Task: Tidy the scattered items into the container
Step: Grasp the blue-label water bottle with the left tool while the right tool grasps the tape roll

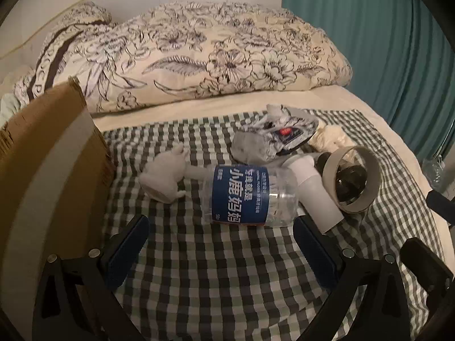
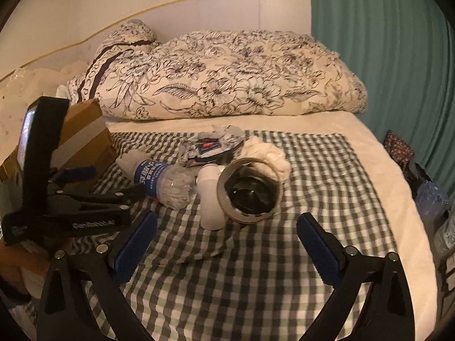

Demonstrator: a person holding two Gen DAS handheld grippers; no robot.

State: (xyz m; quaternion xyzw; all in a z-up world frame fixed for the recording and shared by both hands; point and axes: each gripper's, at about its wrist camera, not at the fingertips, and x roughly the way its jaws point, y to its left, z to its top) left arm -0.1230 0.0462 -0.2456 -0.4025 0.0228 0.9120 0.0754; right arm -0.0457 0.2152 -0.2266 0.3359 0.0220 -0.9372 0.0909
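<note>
1. We see a bed covered by a checked cloth (image 1: 227, 270), with a flowered quilt (image 1: 199, 65) bunched at its far end and a teal curtain (image 1: 384, 42) on the right.
2. A cardboard box (image 1: 48, 153) stands at the left edge of the cloth, just beside our left claw (image 1: 224, 244); from here we cannot tell what lies inside it.
3. Our left claw hangs low over the cloth with its blue-padded fingers spread wide and nothing between them. The plastic bottle (image 1: 244, 196) lies on its side just ahead of the fingertips, its blue label facing up.
4. Our right claw (image 2: 227, 244) is likewise released and empty, spread over bare cloth. The tape roll (image 2: 250, 190) lies just ahead of it, between the two fingers' lines, and well apart from the box.
5. In the right wrist view the left claw appears at the left, between the box and the bottle.
6. Behind the bottle sits a crumpled wrapper (image 1: 273, 139), grey and white with a red spot.
7. A white tube (image 1: 312, 190) lies touching the bottle's right side and leans against the tape roll.
8. A small white figurine (image 1: 167, 176) lies left of the bottle, between it and the box.
9. A wad of white tissue (image 2: 267, 153) rests behind the tape roll.
</note>
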